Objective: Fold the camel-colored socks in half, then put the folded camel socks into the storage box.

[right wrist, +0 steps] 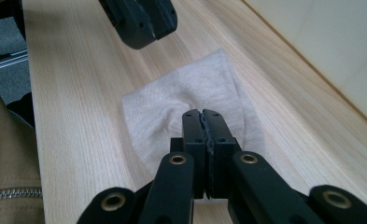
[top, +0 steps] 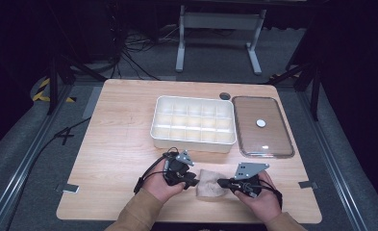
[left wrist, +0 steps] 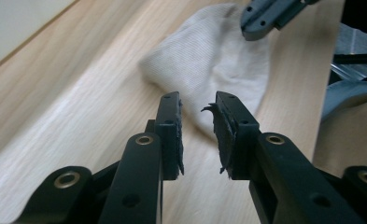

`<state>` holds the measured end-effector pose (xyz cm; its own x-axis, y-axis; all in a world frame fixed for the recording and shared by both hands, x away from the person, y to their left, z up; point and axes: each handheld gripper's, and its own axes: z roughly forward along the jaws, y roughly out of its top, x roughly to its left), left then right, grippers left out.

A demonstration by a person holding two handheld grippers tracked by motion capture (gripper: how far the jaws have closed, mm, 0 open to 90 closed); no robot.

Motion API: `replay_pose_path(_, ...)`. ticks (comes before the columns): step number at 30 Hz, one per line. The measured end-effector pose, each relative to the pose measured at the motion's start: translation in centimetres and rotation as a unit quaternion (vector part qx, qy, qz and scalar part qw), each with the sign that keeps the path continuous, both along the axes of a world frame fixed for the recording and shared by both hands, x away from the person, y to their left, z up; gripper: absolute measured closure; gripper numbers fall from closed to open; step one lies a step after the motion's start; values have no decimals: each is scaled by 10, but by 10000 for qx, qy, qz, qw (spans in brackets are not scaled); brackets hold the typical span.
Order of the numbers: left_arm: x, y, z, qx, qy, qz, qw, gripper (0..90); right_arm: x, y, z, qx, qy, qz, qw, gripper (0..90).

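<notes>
Nearest, two tan sleeves and hands entering from the bottom edge of the high view. Left gripper point(top: 192, 181) with jaws apart, nothing between them, at the near-left edge of a pale cloth point(top: 211, 183); right gripper point(right wrist: 203, 114) pressed shut, a fold of the cloth pinched at its tips. Beneath, a light wooden table point(top: 119, 139). Farther back, a white compartment tray point(top: 194, 123) beside a clear lid point(top: 262, 126). Beyond, grey floor, cables, a metal stand. Fabric weave plain from the gripper views.
</notes>
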<state>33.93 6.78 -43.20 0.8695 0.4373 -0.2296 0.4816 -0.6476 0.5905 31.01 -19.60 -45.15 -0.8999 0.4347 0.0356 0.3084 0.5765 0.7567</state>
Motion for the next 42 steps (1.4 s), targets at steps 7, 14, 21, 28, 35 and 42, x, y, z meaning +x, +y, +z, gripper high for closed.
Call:
replay_pose_path(7, 4, 2, -8, 267, 146, 141, 9994, 717, 7, 16, -9, -247, 21, -34, 9997, 875)
replay_pose_path(14, 5, 4, -11, 433, 164, 185, 9988, 693, 9, 17, -14, -390, 141, 15, 9991, 869)
replay_pose_path(21, 7, 2, -12, 505, 192, 113, 9985, 692, 7, 15, -14, -409, 91, -20, 9991, 871)
replay_pose_path(28, 8, 0, -14, 689, 245, 119, 9973, 698, 6, 14, -15, -395, 13, 25, 9992, 871)
replay_pose_path(35, 6, -2, -16, 848, 299, -28, 9959, 717, 5, 15, -14, -446, 158, 161, 9987, 875)
replay_pose_path(42, 1, -8, -17, 856, 405, -269, 9951, 738, 6, 12, -16, -292, 210, 312, 9989, 868)
